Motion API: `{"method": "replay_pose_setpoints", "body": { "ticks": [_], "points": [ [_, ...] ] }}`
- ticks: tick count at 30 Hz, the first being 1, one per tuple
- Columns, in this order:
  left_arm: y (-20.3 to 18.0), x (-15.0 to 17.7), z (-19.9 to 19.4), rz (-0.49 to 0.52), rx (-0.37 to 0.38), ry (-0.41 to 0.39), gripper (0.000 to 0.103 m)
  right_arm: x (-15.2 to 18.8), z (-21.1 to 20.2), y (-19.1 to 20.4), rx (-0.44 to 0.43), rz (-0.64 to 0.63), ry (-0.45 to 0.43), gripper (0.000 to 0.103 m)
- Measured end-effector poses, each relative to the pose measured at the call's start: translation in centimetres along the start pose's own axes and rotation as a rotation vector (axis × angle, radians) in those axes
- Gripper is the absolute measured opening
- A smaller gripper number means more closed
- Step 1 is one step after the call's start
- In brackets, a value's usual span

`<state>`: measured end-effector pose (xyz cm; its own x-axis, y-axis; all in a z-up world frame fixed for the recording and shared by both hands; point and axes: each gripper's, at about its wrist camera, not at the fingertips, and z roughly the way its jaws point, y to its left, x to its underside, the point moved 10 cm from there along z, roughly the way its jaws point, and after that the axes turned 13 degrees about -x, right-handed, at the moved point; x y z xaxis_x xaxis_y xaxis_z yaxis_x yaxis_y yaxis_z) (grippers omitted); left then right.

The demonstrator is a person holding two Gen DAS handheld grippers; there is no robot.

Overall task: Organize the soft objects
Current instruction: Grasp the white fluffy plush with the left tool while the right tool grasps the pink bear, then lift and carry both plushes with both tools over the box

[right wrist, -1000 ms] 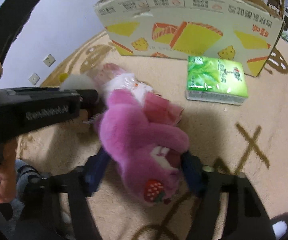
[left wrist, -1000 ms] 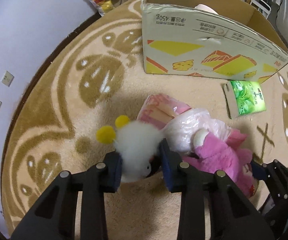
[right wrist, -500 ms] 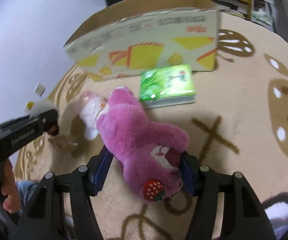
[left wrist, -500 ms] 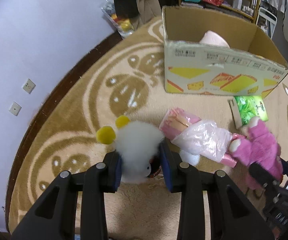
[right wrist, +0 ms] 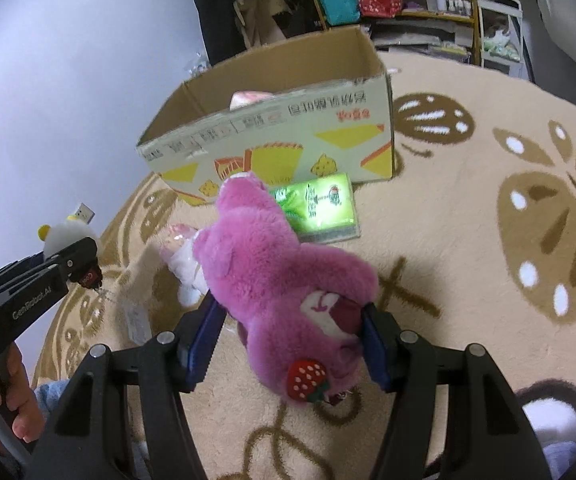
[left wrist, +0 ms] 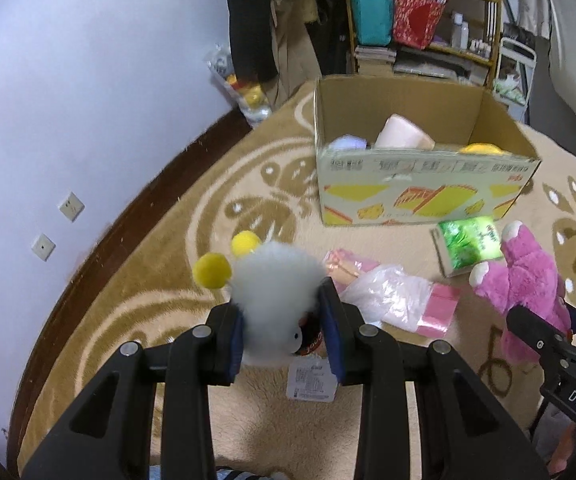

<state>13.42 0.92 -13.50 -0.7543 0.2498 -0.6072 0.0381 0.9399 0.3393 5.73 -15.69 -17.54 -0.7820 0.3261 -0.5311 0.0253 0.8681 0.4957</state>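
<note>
Left hand-held gripper [left wrist: 288, 334]: we see it clenched on the white plush [left wrist: 275, 292], held above the rug [left wrist: 159, 280]; a paper tag [left wrist: 312, 382] hangs below
Right hand-held gripper [right wrist: 288, 344]: we see it clamped around the pink bear [right wrist: 279, 276], lifted off the rug
Pink packet [left wrist: 396, 296]: lies on the rug between the two toys; plastic-wrapped
Green pack [left wrist: 470, 244]: on the rug just beside the box
Box [left wrist: 416, 184]: open, farther back; we see soft items inside
</note>
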Motion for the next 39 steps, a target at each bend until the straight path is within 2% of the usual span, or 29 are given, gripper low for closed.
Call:
{"method": "replay_pose_setpoints", "body": {
  "ticks": [11,14,18,29,36,39],
  "points": [
    [1.2,-2.2,-3.6,-0.047,0.003,-0.134,0.032,-2.4,-3.5,2.0,-0.029,-0.052,-0.106,0.066],
    [1.9,-3.3,-4.8,-0.060,-0.044,-0.181,0.032,-3.5,-4.6,2.6,-0.024,-0.077,-0.164,0.066],
    [2.6,-5.2,-6.0,-0.100,-0.020,-0.217,0.032,-5.0,-5.5,3.2,-0.026,-0.097,-0.204,0.066],
    [3.7,-11.4,-8.0,-0.110,-0.048,-0.327,0.032,-9.7,-6.1,3.6,-0.024,-0.122,-0.252,0.066],
    [2.5,-15.2,-7.4,-0.089,-0.036,-0.368,0.032,-13.1,-5.7,3.6,-0.059,-0.120,-0.266,0.066],
    [1.6,-16.7,-6.7,-0.077,-0.031,-0.381,0.032,-14.5,-5.4,3.4,-0.044,-0.145,-0.268,0.066]
  ]
}}
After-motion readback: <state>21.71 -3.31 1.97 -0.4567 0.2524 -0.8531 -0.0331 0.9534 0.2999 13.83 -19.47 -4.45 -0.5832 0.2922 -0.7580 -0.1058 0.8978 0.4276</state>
